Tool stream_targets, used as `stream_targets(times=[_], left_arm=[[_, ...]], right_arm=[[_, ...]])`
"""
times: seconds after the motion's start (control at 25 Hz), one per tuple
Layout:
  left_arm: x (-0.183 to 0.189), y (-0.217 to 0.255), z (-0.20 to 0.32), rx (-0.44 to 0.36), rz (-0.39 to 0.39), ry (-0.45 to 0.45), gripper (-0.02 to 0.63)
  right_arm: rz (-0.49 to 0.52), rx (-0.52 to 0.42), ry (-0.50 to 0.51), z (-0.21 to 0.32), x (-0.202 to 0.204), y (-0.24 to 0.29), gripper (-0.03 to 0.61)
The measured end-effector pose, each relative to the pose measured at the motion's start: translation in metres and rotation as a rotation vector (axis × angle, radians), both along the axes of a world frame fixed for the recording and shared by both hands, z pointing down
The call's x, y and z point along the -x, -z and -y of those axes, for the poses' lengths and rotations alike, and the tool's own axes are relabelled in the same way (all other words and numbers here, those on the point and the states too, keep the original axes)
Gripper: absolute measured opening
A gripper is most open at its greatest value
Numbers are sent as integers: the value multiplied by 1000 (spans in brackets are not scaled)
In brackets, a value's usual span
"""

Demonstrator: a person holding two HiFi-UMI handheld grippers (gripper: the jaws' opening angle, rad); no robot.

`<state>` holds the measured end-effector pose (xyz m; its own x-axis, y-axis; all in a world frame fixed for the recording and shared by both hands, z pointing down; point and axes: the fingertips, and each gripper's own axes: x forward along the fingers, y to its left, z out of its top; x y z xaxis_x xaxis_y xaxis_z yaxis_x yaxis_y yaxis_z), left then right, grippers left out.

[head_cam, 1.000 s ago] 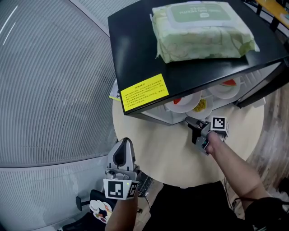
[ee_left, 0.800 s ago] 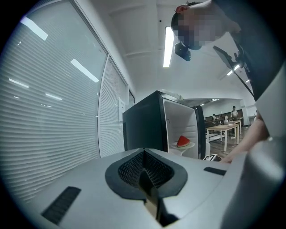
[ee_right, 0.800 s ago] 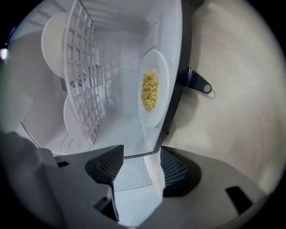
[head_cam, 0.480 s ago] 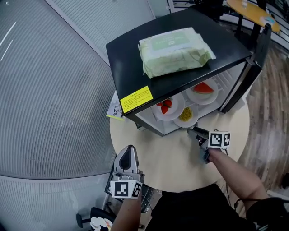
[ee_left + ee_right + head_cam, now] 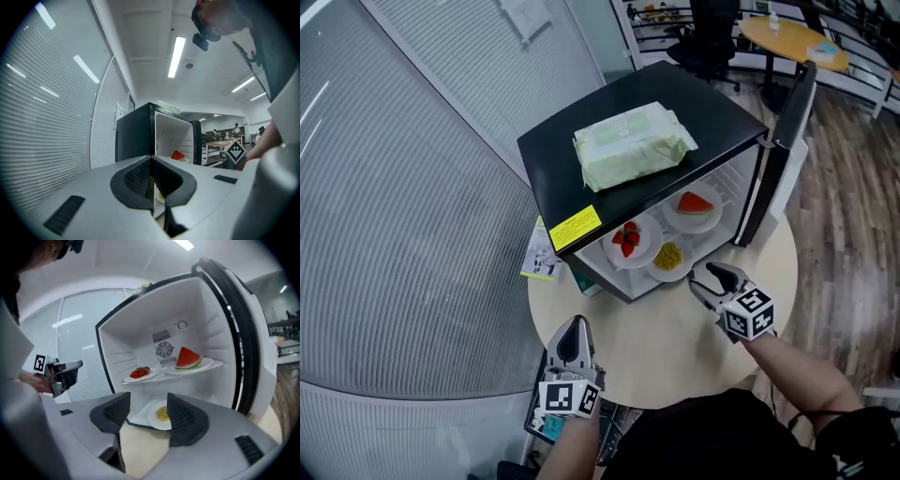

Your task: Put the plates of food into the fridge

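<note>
A black mini fridge stands open on a round table. On its upper shelf sit a plate of strawberries and a plate with a watermelon slice. A plate of yellow food rests on the fridge floor. My right gripper is open and empty, just in front of the fridge opening, pointing at the yellow plate. My left gripper is shut on nothing at the table's near left edge.
A pack of wet wipes lies on top of the fridge. The fridge door stands swung out at the right. A booklet lies on the table left of the fridge. A blinded glass wall runs along the left.
The head view has pulled back, so the fridge looks smaller and farther off. My right gripper has drawn back slightly from the opening. The left gripper stays by the table's near edge.
</note>
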<state>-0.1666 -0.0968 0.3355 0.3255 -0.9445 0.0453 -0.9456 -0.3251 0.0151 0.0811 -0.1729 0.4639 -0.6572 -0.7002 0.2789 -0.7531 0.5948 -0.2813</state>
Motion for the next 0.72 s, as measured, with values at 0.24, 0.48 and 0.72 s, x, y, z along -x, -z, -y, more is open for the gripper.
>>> stream_targets(times=[0.24,0.48,0.72], left_arm=[[-11,13,1,-24,-11,-38,5],[-26,31,8,-69,-15,-83,5],[-36,39,-1,-90,55,-100,5]], right_arm=[[-69,-105,-46,-15,-11,30,256],[-37,-102,-134,-17,-29,46,255],[-61,-125,-64,-35,-22,55,250]])
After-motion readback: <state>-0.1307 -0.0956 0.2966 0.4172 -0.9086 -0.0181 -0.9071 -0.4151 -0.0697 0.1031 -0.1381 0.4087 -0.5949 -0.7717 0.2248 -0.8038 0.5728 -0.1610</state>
